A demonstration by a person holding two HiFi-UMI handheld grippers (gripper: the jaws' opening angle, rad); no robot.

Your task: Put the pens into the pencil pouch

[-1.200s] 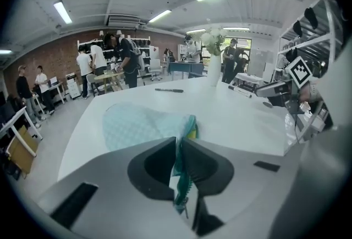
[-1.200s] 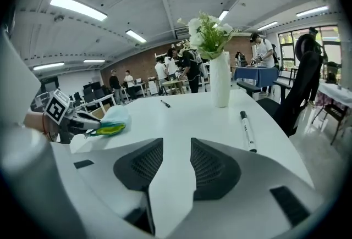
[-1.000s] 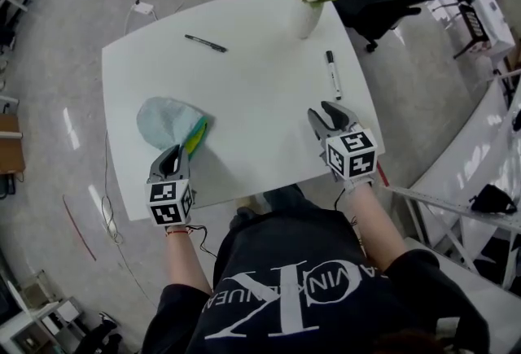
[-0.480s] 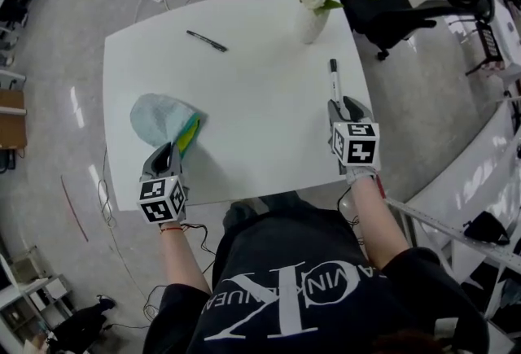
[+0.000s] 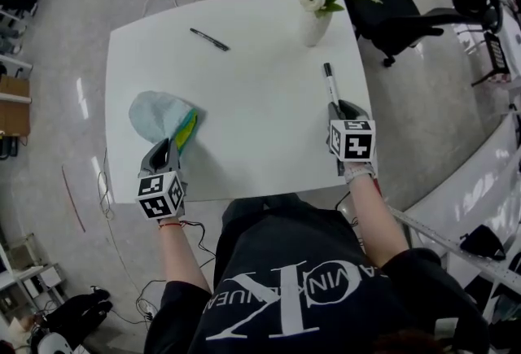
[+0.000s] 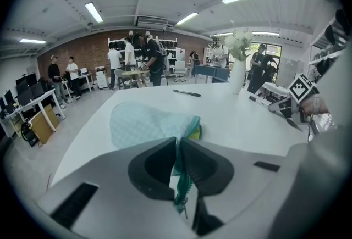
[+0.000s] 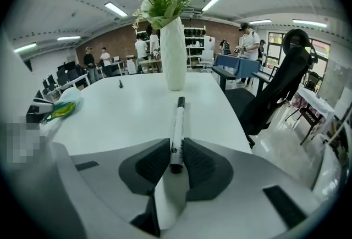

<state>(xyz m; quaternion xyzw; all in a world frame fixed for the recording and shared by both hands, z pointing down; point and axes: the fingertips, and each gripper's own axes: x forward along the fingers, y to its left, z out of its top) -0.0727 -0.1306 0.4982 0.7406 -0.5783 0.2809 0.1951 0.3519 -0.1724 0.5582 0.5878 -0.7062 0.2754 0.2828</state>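
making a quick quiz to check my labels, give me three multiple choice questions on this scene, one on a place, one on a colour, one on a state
1. Where is the black pen?
A. on the far side of the table, left of the vase
B. in the vase
C. on the floor

2. What colour is the pouch?
A. red
B. pale blue
C. black

3. What is the right gripper doing?
A. standing wide open over the vase
B. holding the pouch
C. closed on the white marker

Answers:
1 A, since the head view shows the pen lying on the table's far side, apart from the vase.
2 B, since its cloth looks pale blue in the head view and the left gripper view.
3 C, since its jaws have just been closing and their pads press the marker's near end between them.
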